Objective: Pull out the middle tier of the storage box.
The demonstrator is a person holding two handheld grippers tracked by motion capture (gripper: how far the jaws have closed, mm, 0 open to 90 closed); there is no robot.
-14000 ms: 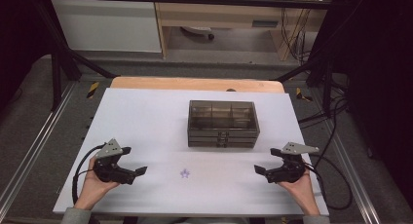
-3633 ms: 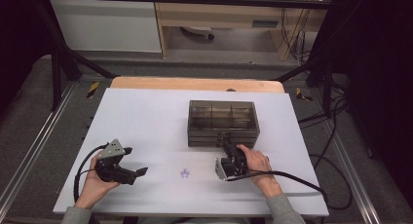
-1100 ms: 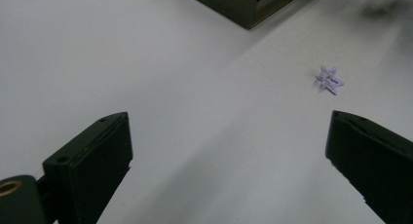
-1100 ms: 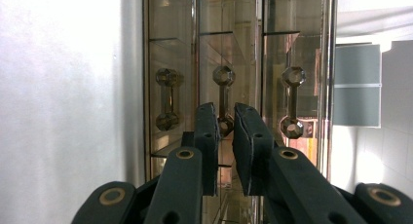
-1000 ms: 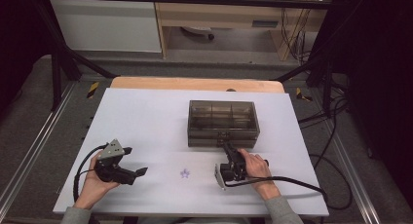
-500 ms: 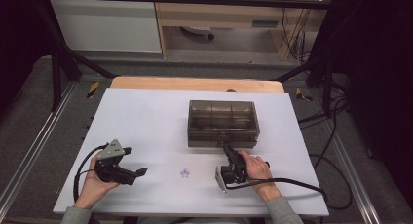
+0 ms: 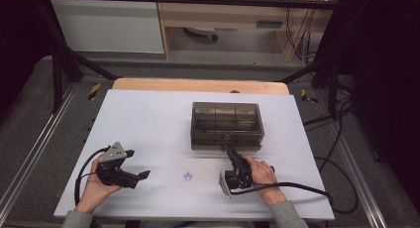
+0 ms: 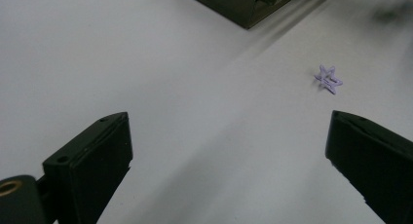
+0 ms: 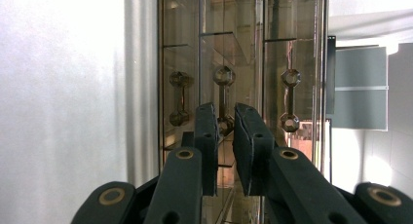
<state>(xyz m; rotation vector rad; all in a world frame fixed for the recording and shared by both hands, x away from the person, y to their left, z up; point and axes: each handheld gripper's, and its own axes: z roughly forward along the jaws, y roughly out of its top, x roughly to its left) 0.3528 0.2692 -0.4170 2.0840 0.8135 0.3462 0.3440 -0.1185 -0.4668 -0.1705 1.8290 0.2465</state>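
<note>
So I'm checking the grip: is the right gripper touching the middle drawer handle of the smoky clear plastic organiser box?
Cannot tell. In the right gripper view the right gripper stands nearly closed at the middle drawer handle, hiding any contact.

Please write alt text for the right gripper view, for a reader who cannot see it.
The right gripper is turned on its side, its two black jaws nearly closed around the middle handle of a smoky clear drawer box. Similar handles sit on either side, and the white table lies to the left.
</note>
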